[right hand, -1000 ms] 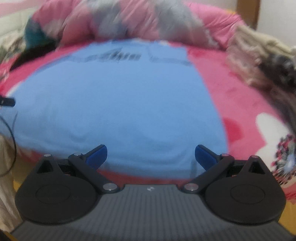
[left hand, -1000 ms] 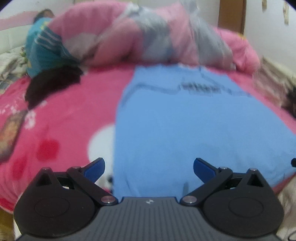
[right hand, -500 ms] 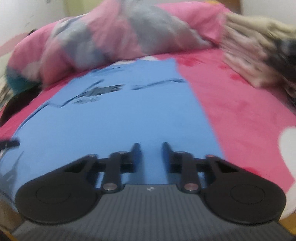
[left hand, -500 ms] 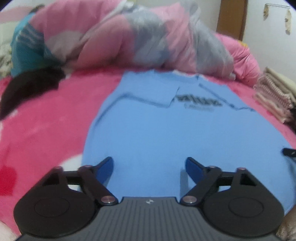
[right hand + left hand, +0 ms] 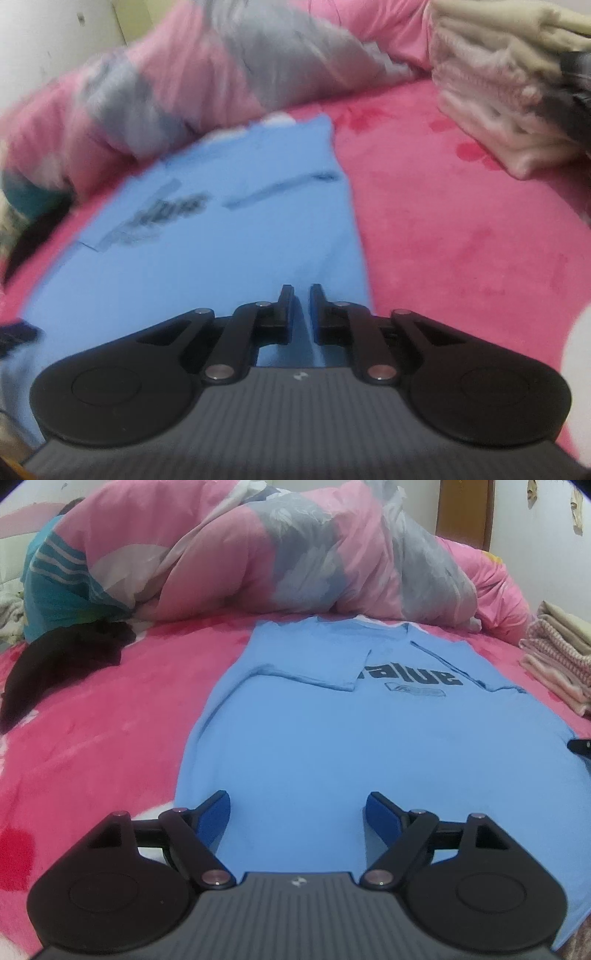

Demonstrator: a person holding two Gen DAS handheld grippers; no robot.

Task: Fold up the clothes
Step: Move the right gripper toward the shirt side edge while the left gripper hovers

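Blue t-shirt (image 5: 332, 746) lies flat on pink bed blanket (image 5: 92, 738), sleeves folded in; left gripper (image 5: 297, 808) open over its near hem w/ nothing pinched, right gripper (image 5: 302, 295) closed at shirt's right edge, can't tell if cloth's caught.

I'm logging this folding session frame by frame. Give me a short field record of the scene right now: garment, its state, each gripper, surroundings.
garment: light blue T-shirt with dark print
state: flat on the pink blanket, both sleeves folded in
left gripper: open over the shirt's near hem, nothing gripped
right gripper: shut, near the shirt's right edge; grip on cloth unclear
surroundings: pink and grey quilt behind, folded clothes stack to the right, black garment to the left
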